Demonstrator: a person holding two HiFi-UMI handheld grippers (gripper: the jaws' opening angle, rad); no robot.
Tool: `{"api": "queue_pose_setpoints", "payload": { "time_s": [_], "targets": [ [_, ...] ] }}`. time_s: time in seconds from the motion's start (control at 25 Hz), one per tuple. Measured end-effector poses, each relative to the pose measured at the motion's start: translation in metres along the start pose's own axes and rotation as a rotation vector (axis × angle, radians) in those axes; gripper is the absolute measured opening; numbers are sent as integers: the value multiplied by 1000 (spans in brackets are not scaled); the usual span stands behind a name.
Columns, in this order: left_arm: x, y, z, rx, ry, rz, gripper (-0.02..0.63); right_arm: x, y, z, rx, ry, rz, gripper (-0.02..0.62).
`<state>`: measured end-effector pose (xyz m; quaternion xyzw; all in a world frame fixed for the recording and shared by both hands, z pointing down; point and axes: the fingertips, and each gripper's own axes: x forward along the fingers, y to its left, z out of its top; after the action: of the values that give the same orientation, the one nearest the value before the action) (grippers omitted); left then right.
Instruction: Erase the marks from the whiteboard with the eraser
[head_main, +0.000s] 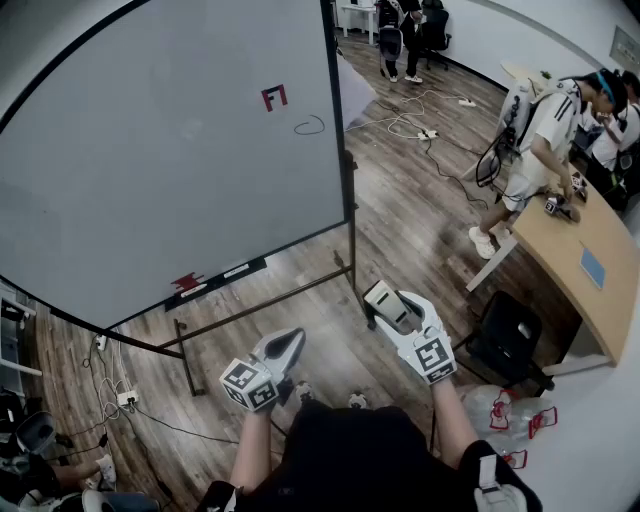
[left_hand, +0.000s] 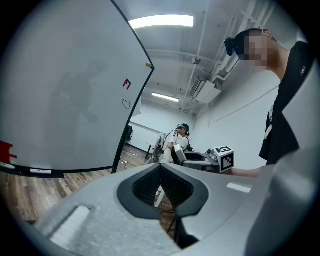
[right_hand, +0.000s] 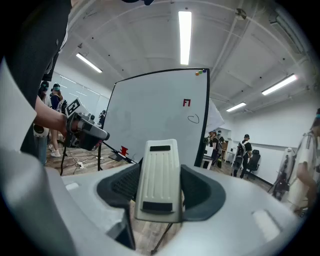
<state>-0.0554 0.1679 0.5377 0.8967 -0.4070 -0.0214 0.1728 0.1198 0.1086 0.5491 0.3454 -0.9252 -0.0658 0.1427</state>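
The whiteboard (head_main: 150, 150) stands on a black frame ahead of me, with a red mark (head_main: 274, 97) and a small dark loop (head_main: 310, 125) near its right edge. The same red mark (right_hand: 186, 103) and loop (right_hand: 193, 119) show in the right gripper view. My right gripper (head_main: 385, 300) is shut on the white ribbed eraser (right_hand: 160, 177), held low over the floor, well short of the board. My left gripper (head_main: 285, 345) hangs beside it, jaws pressed together with nothing between them. A red object (head_main: 188, 281) lies on the board's tray.
Cables and power strips (head_main: 420, 125) lie on the wooden floor right of the board. A wooden desk (head_main: 590, 270) with a person (head_main: 540, 150) stands at the right, a black chair (head_main: 510, 335) beside it. More cables (head_main: 115, 395) lie at the lower left.
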Motion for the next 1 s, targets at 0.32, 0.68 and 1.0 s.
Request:
{"api": "queue_pose_setpoints", "payload": {
  "time_s": [0.32, 0.68, 1.0],
  "targets": [
    [-8, -4, -1, -2, -10, 13, 11, -3, 6, 0, 2, -2, 5, 258],
    [-19, -5, -1, 2, -17, 40, 11, -5, 14, 7, 36, -36, 36, 258],
    [-21, -7, -2, -3, -21, 52, 11, -7, 11, 16, 57, -63, 39, 258]
  ]
}}
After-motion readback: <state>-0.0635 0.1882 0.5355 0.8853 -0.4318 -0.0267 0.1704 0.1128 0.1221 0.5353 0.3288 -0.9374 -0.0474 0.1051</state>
